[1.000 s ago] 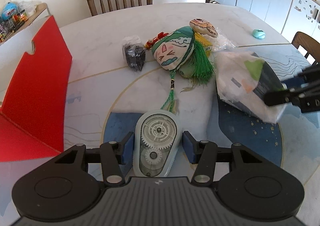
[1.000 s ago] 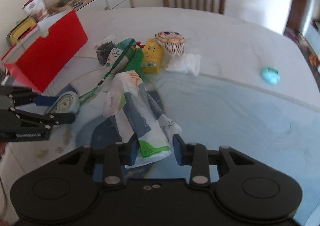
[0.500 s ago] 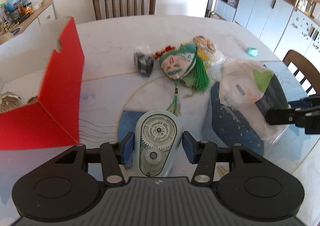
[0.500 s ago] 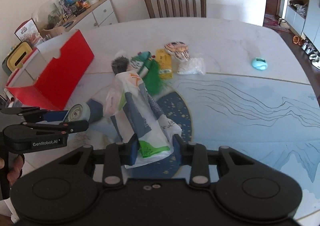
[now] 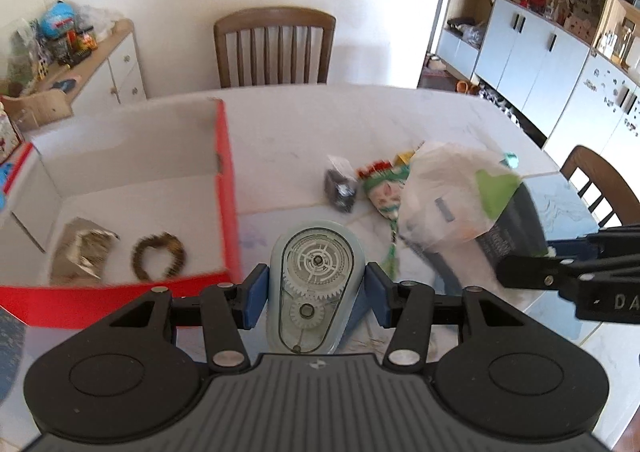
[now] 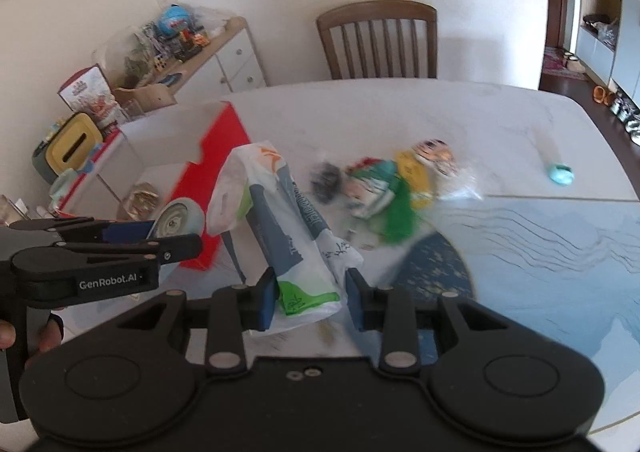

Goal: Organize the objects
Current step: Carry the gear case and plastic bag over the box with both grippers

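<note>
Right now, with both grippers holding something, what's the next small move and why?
Probably carry the left gripper a little further left and forward, until its clear gear case hangs above the open red box. The case is gripped but sits just right of the box wall, and two items already lie inside. The right gripper can follow with its plastic bag.

Bright daylight is flooding both fisheye views, washing out the pale worktop [image 5: 360,120] and the white wall beyond it. Straight lines are bowing and corners are darkening toward each frame's edge. Motion blur is smearing the red box [image 6: 224,156] and the toys beside it.
</note>
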